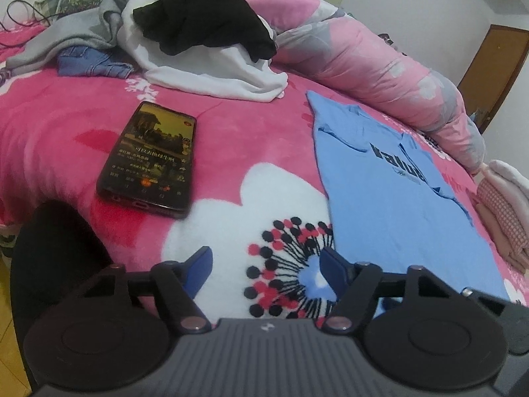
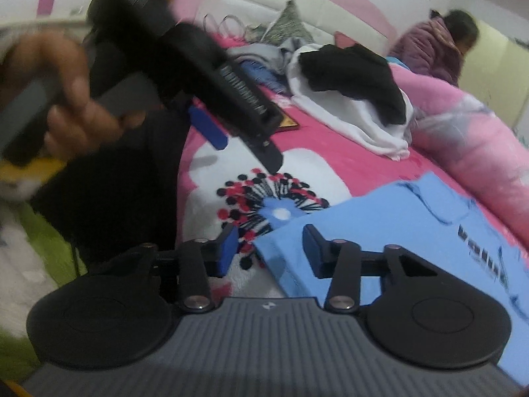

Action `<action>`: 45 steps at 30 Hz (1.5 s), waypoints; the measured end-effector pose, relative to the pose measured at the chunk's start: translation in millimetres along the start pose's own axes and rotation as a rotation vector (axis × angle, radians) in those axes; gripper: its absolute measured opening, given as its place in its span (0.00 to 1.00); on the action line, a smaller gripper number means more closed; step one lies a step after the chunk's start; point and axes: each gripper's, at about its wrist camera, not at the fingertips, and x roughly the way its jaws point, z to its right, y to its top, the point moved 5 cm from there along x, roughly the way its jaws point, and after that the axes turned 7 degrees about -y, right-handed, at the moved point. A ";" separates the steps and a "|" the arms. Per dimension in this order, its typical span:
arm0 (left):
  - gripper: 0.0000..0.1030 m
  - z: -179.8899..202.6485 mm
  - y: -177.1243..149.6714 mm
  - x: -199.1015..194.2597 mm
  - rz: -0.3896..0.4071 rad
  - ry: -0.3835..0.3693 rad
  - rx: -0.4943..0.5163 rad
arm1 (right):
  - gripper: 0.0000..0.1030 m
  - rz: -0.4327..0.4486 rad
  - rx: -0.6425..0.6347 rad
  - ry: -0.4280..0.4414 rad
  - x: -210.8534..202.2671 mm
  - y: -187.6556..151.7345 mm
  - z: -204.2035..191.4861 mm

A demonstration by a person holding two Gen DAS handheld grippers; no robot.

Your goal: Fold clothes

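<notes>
A pink flowered fleece blanket (image 1: 66, 125) covers the bed; a light-blue printed T-shirt (image 1: 390, 205) lies flat. Both the left claw (image 1: 266, 269) and right claw (image 2: 271, 251) hang open, empty.

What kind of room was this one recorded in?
Most likely a home bedroom: a bed with a pink floral blanket, a rolled pink duvet along its far side, and a pile of unfolded clothes beside a blue T-shirt.

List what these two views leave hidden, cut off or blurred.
- Blue shirt: print blurred and edge-cut in the right wrist view.
- Jeans: mostly under the grey top, left view.
- Phone: hidden by the left gripper in the right view.
</notes>
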 end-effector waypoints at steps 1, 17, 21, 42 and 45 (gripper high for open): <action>0.63 -1.2 0.0 0.3 -0.002 -0.005 -0.004 | 0.35 -0.006 -0.025 -0.009 3.0 -0.4 -3.7; 0.62 -8.7 -0.5 7.4 -0.038 -0.200 -0.178 | 0.02 -0.002 0.331 0.005 9.5 -14.7 40.1; 0.64 -10.9 -2.0 21.1 -0.106 -0.346 -0.323 | 0.02 0.040 0.516 0.048 2.7 -20.5 61.1; 0.58 32.5 -9.5 85.4 -0.317 -0.471 -0.384 | 0.02 0.125 0.553 0.080 -7.3 -19.1 58.4; 0.50 36.0 -8.5 87.7 -0.329 -0.466 -0.376 | 0.02 0.146 0.548 0.080 -9.4 -18.7 58.9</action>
